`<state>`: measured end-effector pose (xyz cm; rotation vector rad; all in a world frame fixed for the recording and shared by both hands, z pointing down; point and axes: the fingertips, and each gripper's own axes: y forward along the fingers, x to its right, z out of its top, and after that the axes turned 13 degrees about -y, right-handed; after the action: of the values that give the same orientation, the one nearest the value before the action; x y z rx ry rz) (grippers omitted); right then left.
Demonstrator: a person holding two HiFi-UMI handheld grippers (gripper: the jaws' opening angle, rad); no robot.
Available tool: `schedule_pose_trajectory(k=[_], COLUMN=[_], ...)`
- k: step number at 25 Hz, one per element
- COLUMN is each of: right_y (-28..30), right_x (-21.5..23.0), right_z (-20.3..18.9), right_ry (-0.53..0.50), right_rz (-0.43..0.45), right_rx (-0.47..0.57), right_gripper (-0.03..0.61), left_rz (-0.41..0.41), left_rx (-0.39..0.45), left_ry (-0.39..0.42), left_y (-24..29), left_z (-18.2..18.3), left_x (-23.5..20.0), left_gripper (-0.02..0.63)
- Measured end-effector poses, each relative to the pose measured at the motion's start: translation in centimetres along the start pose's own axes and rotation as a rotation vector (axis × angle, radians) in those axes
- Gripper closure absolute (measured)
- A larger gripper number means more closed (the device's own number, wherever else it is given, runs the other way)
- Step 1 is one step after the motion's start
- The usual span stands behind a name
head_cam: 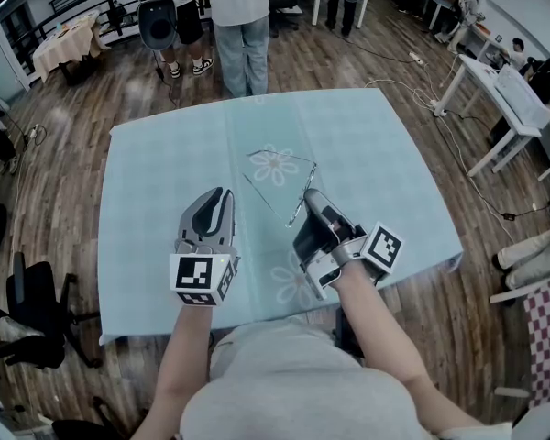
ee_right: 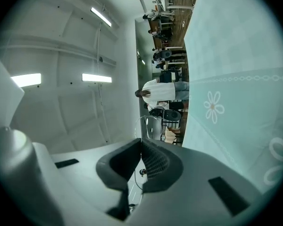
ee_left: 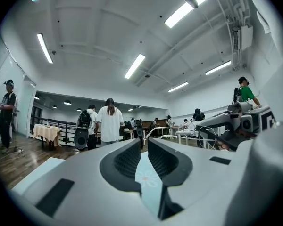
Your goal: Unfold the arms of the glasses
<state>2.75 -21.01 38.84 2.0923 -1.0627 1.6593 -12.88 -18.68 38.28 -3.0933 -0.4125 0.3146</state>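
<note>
In the head view the thin wire-framed glasses [head_cam: 280, 159] hang above the light blue tablecloth [head_cam: 156, 181], near the table's middle. My right gripper [head_cam: 309, 196] is shut on their frame at the right end, with one arm slanting down to the left. From the right gripper view the pads meet on the thin wire, and a lens [ee_right: 149, 125] shows just past my right gripper [ee_right: 140, 143]. My left gripper [head_cam: 222, 196] sits to the left of the glasses, apart from them. Only a narrow gap parts its jaws, and my left gripper [ee_left: 144, 150] has nothing in it. The glasses [ee_left: 179, 135] and right gripper [ee_left: 240, 121] show to its right.
People [head_cam: 243, 26] stand just beyond the table's far edge. A black office chair [head_cam: 37, 314] stands on the wooden floor at the left. White desks [head_cam: 504, 90] and cables lie at the right. The cloth has printed flowers [head_cam: 275, 165].
</note>
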Motion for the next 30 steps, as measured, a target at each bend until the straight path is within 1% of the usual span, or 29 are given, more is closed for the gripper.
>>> schedule_pose_trajectory(k=[4,9,15,25,30], right_y=[0.2,0.0,-0.4,-0.2,-0.1], right_x=[-0.1,-0.1,0.3,-0.3,-0.6], right_z=[-0.2,0.0,-0.2,-0.8,-0.8], right_ry=[0.012,0.019,-0.050,-0.062,-0.057], right_rz=[0.006,0.012,-0.022,-0.003,0.005], right_rx=[0.028,0.078,0.132,0.093,0.096], right_gripper=[0.569,0.569,0.569,0.569,0.569], left_rz=[0.007,0.010,0.047,0.045,0.043], left_rx=[0.013,0.020,0.037,0.037,0.040], left_ry=[0.023,0.026,0.015,0.017,0.020], left_y=[-0.1,-0.4,-0.8,-0.6,-0.6], left_z=[0.2,0.3,0.2,0.1,0.3], left_x=[0.8,1.9,2.2,3.8,4.0], left_gripper=[0.604,0.606,0.606,0.606,0.606])
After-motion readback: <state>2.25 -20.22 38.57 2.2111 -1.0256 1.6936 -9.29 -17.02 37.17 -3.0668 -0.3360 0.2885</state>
